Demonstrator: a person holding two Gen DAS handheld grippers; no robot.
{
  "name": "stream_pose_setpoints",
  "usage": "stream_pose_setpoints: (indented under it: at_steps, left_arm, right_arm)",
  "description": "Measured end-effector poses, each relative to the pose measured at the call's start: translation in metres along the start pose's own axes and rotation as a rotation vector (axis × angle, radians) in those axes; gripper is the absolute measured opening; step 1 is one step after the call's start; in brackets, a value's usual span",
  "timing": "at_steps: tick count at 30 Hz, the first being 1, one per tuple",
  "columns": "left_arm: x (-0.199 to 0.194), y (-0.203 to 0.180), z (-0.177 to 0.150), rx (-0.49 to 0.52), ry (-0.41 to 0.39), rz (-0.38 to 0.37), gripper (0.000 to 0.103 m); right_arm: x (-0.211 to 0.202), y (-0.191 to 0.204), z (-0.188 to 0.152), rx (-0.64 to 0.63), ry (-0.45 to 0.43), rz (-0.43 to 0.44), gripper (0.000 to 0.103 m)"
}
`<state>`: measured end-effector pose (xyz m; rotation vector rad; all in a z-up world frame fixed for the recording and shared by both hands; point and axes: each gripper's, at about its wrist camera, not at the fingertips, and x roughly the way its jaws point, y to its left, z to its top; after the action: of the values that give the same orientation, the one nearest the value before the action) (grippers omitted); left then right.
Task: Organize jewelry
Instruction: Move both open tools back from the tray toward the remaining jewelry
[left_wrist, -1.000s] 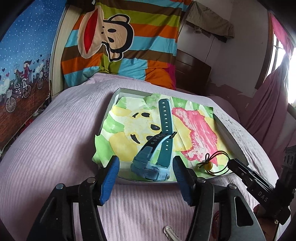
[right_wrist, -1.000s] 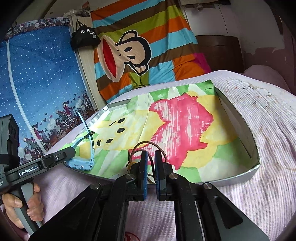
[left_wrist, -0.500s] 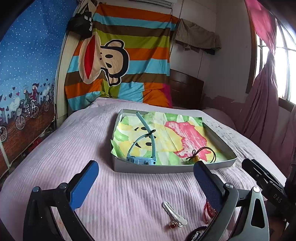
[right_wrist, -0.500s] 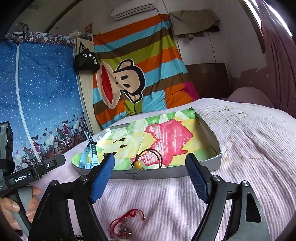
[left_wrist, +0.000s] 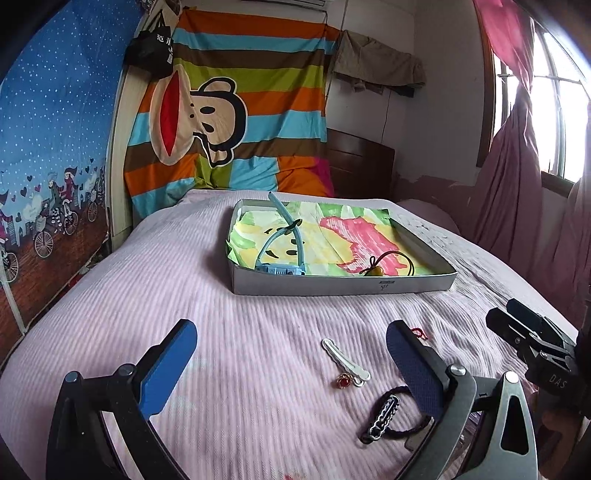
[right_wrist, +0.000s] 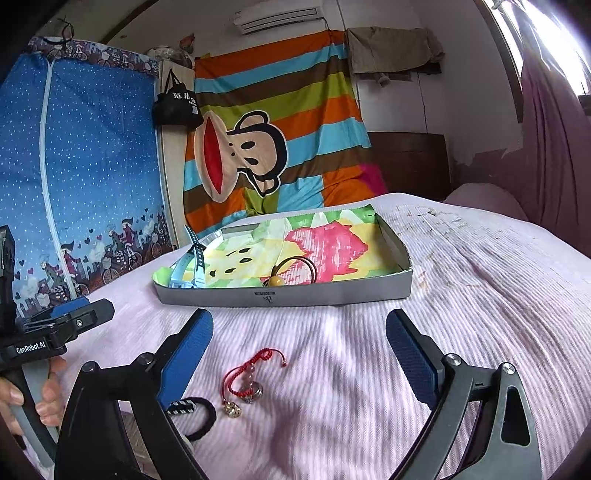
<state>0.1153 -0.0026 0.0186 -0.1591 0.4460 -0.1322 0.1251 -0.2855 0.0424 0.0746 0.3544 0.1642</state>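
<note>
A shallow grey tray (left_wrist: 343, 286) (right_wrist: 332, 293) lined with a colourful drawing sits on the bed. In it lie a blue watch (left_wrist: 281, 254) (right_wrist: 188, 264) and a brown hair tie with a yellow bead (left_wrist: 386, 264) (right_wrist: 291, 271). On the bedspread before the tray lie a silver hair clip (left_wrist: 345, 358), a small red ring (left_wrist: 343, 380), a black band with a metal plate (left_wrist: 388, 413) (right_wrist: 192, 410) and a red cord bracelet with charms (right_wrist: 251, 376). My left gripper (left_wrist: 291, 365) and right gripper (right_wrist: 299, 354) are open and empty above these loose pieces.
The pink striped bedspread (left_wrist: 184, 295) covers the whole bed. A striped monkey-print cloth (left_wrist: 229, 122) hangs at the head, a blue zip wardrobe (right_wrist: 74, 166) stands at the left, pink curtains (left_wrist: 517, 166) at the right.
Both grippers have pulled back and up from the tray. The left one let go of the watch and the right one let go of the hair tie; both jaws opened wide.
</note>
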Motion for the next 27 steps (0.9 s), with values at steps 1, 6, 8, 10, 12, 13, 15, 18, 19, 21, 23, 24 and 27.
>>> stream_pose_setpoints:
  at_steps: [1, 6, 8, 10, 12, 13, 15, 18, 19, 21, 23, 24, 27]
  left_arm:
    - [-0.002, -0.001, -0.002, 0.004, 0.001, -0.002, 0.103]
    - [-0.01, -0.003, -0.009, 0.019, 0.014, -0.012, 0.103]
    - [-0.013, -0.004, -0.012, 0.026, 0.024, -0.021, 0.103]
    - [-0.015, -0.004, -0.015, 0.032, 0.041, -0.031, 0.103]
    - [-0.016, -0.004, -0.017, 0.04, 0.059, -0.043, 0.103]
    - [-0.016, -0.005, -0.018, 0.045, 0.07, -0.044, 0.103]
    - [-0.014, -0.006, -0.02, 0.056, 0.098, -0.05, 0.103]
    - [-0.01, -0.008, -0.024, 0.065, 0.132, -0.061, 0.103]
    - [-0.009, -0.007, -0.024, 0.066, 0.142, -0.067, 0.103]
    - [-0.008, -0.007, -0.027, 0.07, 0.163, -0.077, 0.103]
    - [-0.007, -0.009, -0.029, 0.078, 0.18, -0.086, 0.102]
    - [-0.007, -0.009, -0.031, 0.081, 0.19, -0.089, 0.102]
    - [-0.005, -0.01, -0.034, 0.086, 0.217, -0.101, 0.1]
  right_arm:
    - [-0.003, 0.0, -0.001, -0.01, 0.004, -0.001, 0.092]
    - [-0.013, 0.0, -0.006, -0.038, 0.019, -0.002, 0.092]
    - [-0.017, 0.001, -0.007, -0.044, 0.026, -0.006, 0.092]
    - [-0.021, 0.0, -0.009, -0.038, 0.035, -0.001, 0.092]
    - [-0.024, -0.001, -0.01, -0.029, 0.039, 0.01, 0.092]
    - [-0.025, -0.001, -0.011, -0.025, 0.043, 0.014, 0.092]
    - [-0.027, 0.002, -0.014, -0.021, 0.06, 0.027, 0.092]
    - [-0.025, 0.007, -0.019, -0.026, 0.095, 0.044, 0.091]
    - [-0.025, 0.009, -0.021, -0.03, 0.106, 0.05, 0.091]
    - [-0.025, 0.013, -0.025, -0.038, 0.126, 0.066, 0.085]
    - [-0.025, 0.015, -0.028, -0.038, 0.143, 0.08, 0.08]
    - [-0.026, 0.016, -0.03, -0.037, 0.147, 0.086, 0.079]
    - [-0.03, 0.016, -0.033, -0.029, 0.158, 0.1, 0.077]
